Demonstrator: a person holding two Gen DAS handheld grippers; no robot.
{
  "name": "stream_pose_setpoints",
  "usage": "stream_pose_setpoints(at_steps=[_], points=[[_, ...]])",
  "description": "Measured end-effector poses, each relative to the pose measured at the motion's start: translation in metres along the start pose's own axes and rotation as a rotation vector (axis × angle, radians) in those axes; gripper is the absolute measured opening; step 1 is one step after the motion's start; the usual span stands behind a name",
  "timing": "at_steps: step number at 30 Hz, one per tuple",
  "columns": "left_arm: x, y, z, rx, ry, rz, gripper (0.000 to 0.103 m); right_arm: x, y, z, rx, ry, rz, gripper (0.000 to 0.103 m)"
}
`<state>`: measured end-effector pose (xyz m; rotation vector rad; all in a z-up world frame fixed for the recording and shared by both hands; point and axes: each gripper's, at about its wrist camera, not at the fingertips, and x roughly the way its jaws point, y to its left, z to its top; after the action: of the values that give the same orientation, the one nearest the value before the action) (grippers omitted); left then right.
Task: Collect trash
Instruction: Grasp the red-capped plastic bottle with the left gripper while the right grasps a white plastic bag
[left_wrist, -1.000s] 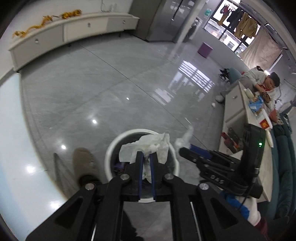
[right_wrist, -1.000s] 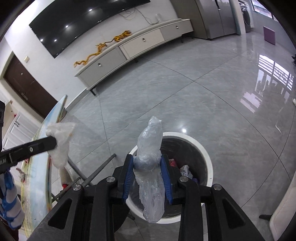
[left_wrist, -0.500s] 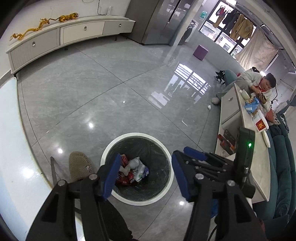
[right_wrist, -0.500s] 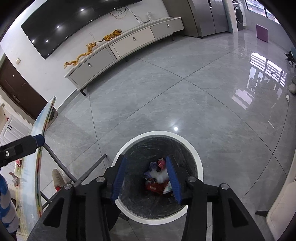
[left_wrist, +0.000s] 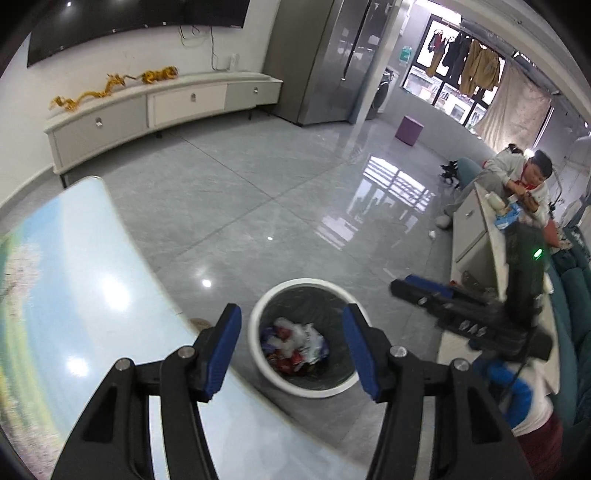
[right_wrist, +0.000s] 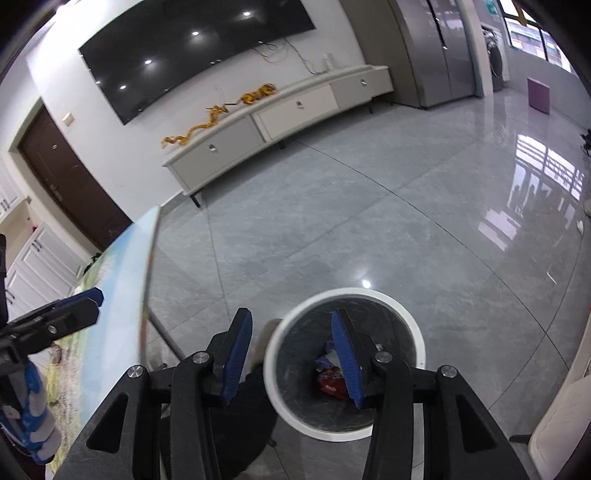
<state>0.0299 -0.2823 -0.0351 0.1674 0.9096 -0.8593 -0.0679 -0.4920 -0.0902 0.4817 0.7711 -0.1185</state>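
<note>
A round white trash bin (left_wrist: 260, 314) with a dark liner stands on the grey floor beside the table; it also shows in the right wrist view (right_wrist: 413, 332). Crumpled white, red and blue trash (left_wrist: 295, 341) lies inside it, partly visible in the right wrist view (right_wrist: 328, 373). My left gripper (left_wrist: 293, 350) is open and empty above the bin's near side. My right gripper (right_wrist: 293, 360) is open and empty above the bin's left rim. The right gripper (left_wrist: 424, 290) also shows in the left wrist view, and the left gripper (right_wrist: 79, 306) in the right wrist view.
A glossy table with a landscape print (left_wrist: 74, 295) lies to the left, its edge close to the bin. A low white cabinet (right_wrist: 280, 122) lines the far wall. A person (left_wrist: 524, 177) sits at a counter at right. A slipper (right_wrist: 266, 332) lies by the bin.
Both grippers opened and dropped the tissue and the plastic bag into the bin. Both have since risen and pulled back toward the table, so the bin looks smaller.
</note>
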Motion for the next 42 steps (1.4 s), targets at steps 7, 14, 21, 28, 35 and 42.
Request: stream_pose_setpoints(at_steps=[7, 14, 21, 28, 35, 42], points=[[-0.044, 0.037, -0.023, -0.019, -0.048, 0.066, 0.055, -0.011, 0.051, 0.009, -0.087, -0.015, 0.049, 0.043], [-0.092, 0.093, -0.051, -0.088, -0.108, 0.156, 0.055, -0.002, 0.11, 0.014, -0.189, 0.003, 0.117, 0.043], [-0.133, 0.182, -0.083, -0.231, -0.14, 0.265, 0.055, 0.022, 0.186, 0.018, -0.315, 0.045, 0.183, 0.043], [-0.185, 0.275, -0.138, -0.428, -0.204, 0.431, 0.055, 0.064, 0.266, 0.01, -0.444, 0.12, 0.252, 0.043], [-0.208, 0.341, -0.179, -0.57, -0.225, 0.548, 0.055, 0.12, 0.344, 0.004, -0.526, 0.21, 0.336, 0.043], [-0.19, 0.362, -0.184, -0.593, -0.203, 0.523, 0.055, 0.18, 0.422, 0.002, -0.57, 0.271, 0.4, 0.043]])
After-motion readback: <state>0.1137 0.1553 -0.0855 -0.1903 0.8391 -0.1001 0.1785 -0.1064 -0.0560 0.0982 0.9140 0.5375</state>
